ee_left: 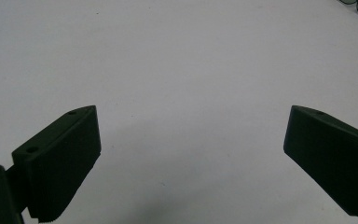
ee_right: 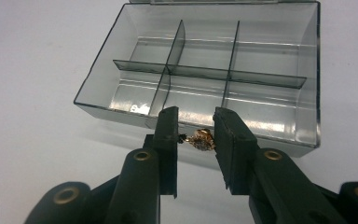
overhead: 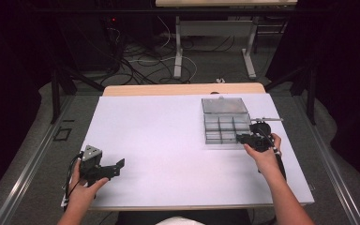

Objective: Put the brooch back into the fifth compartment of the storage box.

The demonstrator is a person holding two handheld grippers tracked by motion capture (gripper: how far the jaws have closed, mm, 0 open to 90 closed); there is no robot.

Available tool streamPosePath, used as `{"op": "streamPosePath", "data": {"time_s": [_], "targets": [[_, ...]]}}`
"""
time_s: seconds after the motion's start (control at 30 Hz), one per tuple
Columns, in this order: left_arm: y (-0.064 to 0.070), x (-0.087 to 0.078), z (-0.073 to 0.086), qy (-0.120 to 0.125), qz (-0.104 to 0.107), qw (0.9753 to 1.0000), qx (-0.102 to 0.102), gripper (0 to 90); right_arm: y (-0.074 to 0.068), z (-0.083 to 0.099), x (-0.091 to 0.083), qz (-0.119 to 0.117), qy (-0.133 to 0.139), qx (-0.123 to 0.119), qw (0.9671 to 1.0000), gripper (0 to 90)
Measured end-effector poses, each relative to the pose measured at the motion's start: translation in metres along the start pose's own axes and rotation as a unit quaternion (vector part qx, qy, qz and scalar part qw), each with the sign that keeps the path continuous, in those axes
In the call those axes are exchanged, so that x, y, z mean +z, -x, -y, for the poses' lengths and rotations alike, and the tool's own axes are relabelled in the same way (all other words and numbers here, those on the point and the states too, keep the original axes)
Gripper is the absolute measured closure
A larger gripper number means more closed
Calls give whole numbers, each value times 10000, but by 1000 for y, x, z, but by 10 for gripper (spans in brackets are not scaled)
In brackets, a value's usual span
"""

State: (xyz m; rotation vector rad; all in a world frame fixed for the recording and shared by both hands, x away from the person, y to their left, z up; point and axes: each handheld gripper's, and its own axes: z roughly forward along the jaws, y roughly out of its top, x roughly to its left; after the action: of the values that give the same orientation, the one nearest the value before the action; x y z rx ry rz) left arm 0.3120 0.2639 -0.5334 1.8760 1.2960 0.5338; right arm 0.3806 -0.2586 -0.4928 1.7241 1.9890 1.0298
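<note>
Nearest the person, at about seven o'clock on the white table (overhead: 168,154), the left gripper (overhead: 117,165) rested with its jaws spread wide over bare surface, holding nothing. Out at three o'clock, the right gripper (ee_right: 195,135) had its two black jaws drawn close around a small gold-coloured metal trinket (ee_right: 201,139), pinching it just short of the near wall of the clear smoke-grey plastic organiser box (ee_right: 205,70). The trinket hung between the jaws, not yet over any compartment; whether it touched the box wall I could not tell.

The grip looked slight to me: the piece was tiny and irregular, caught near the jaw tips, so a small twist of the hand might let it slip onto the table. If the hand pushed forward too low, the jaws would likely knock the near wall and shove the light box away rather than clear it.

By my count there were two grippers, one trinket and one box. The box was divided into six compartments, three across and two deep, all apparently empty, with its one hinged lid (overhead: 224,105) lying open at the far side, toward twelve o'clock.
</note>
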Motion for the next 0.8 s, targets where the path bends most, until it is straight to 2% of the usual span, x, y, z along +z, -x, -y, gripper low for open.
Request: {"op": "streamPosePath", "data": {"time_s": [0.3, 0.4, 0.8], "targets": [[-1, 0, 0, -18, 0, 10000, 14, 39, -11, -10, 10, 22, -114, -158, 9998, 715], [-1, 0, 0, -18, 0, 10000, 14, 39, -14, -13, 14, 40, -152, -316, 9994, 715], [-1, 0, 0, -6, -3, 10000, 4, 40, -23, -30, 24, 117, -547, -641, 9964, 715]]}}
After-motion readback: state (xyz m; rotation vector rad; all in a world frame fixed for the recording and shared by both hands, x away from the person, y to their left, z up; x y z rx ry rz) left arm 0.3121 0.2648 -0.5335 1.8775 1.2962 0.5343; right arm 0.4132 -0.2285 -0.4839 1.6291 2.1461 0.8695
